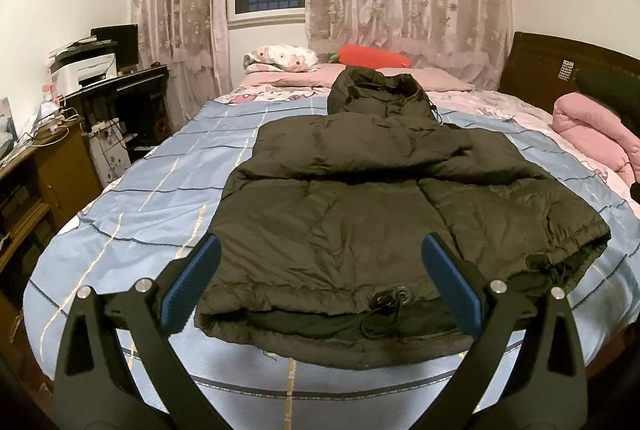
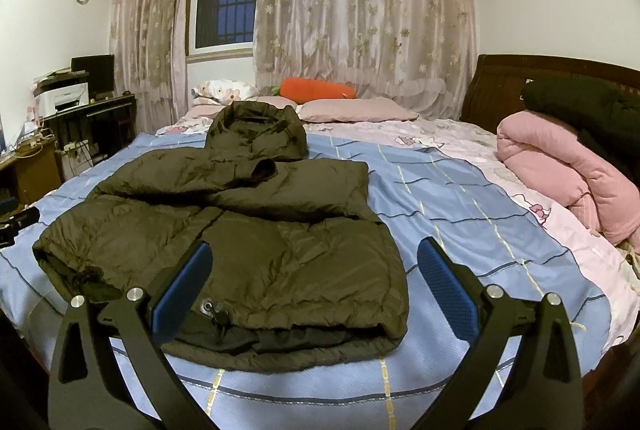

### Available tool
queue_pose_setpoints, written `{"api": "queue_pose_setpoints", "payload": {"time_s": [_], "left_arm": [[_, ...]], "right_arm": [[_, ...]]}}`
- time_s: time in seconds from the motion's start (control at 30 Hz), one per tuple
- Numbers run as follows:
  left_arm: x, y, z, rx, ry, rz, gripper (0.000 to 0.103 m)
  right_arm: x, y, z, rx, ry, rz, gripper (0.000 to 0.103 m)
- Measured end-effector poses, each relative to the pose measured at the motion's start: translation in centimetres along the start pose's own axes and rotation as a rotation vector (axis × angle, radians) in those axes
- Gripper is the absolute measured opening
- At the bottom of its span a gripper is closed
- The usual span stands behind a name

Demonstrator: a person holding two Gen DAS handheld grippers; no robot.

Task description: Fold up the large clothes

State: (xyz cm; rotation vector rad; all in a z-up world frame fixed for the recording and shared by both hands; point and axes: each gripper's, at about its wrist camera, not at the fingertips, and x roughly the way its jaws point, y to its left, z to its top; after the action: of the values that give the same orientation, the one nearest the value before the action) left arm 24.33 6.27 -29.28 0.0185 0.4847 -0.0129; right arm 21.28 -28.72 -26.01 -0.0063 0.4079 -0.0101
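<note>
A dark olive puffer jacket point(image 1: 360, 206) lies flat on the bed, hood point(image 1: 380, 90) toward the pillows, both sleeves folded across the chest, hem with drawcord toggles toward me. My left gripper point(image 1: 322, 282) hovers open above the hem's left half, with nothing between its blue pads point(image 1: 192, 286). In the right wrist view the same jacket point(image 2: 240, 230) fills the left and middle. My right gripper point(image 2: 310, 290) stands open over the hem's right corner, holding nothing. A toggle point(image 2: 210, 307) sits by its left pad.
The bed has a blue checked sheet point(image 2: 460, 214). A rolled pink quilt point(image 2: 568, 182) lies at the right, pillows and an orange carrot cushion point(image 2: 316, 88) at the head. A desk with a printer point(image 1: 88, 70) and a wooden cabinet point(image 1: 44, 174) stand left of the bed.
</note>
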Motion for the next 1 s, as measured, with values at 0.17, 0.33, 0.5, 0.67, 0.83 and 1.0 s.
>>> {"api": "queue_pose_setpoints", "payload": {"time_s": [0.17, 0.33, 0.5, 0.67, 0.83, 1.0], "left_arm": [[0.5, 0.0, 0.1, -0.015, 0.008, -0.003, 0.101], [1.0, -0.1, 0.1, -0.004, 0.011, -0.008, 0.101], [1.5, -0.4, 0.2, 0.029, 0.015, -0.011, 0.101], [2.5, 0.1, 0.6, 0.026, 0.051, -0.042, 0.101], [4.6, 1.3, 3.1, -0.013, 0.093, -0.065, 0.101], [9.2, 0.3, 9.2, 0.014, 0.137, -0.112, 0.101]], "right_arm": [[0.4, -0.2, -0.3, -0.007, 0.016, -0.006, 0.102], [1.5, -0.2, -0.4, -0.01, 0.042, -0.013, 0.102], [2.7, 0.1, -0.5, -0.032, 0.069, -0.023, 0.102], [4.3, 0.5, -0.6, -0.04, 0.109, -0.019, 0.102], [6.3, 1.0, 0.0, 0.001, 0.174, 0.011, 0.102], [10.0, 2.8, 2.8, 0.002, 0.268, 0.035, 0.102]]}}
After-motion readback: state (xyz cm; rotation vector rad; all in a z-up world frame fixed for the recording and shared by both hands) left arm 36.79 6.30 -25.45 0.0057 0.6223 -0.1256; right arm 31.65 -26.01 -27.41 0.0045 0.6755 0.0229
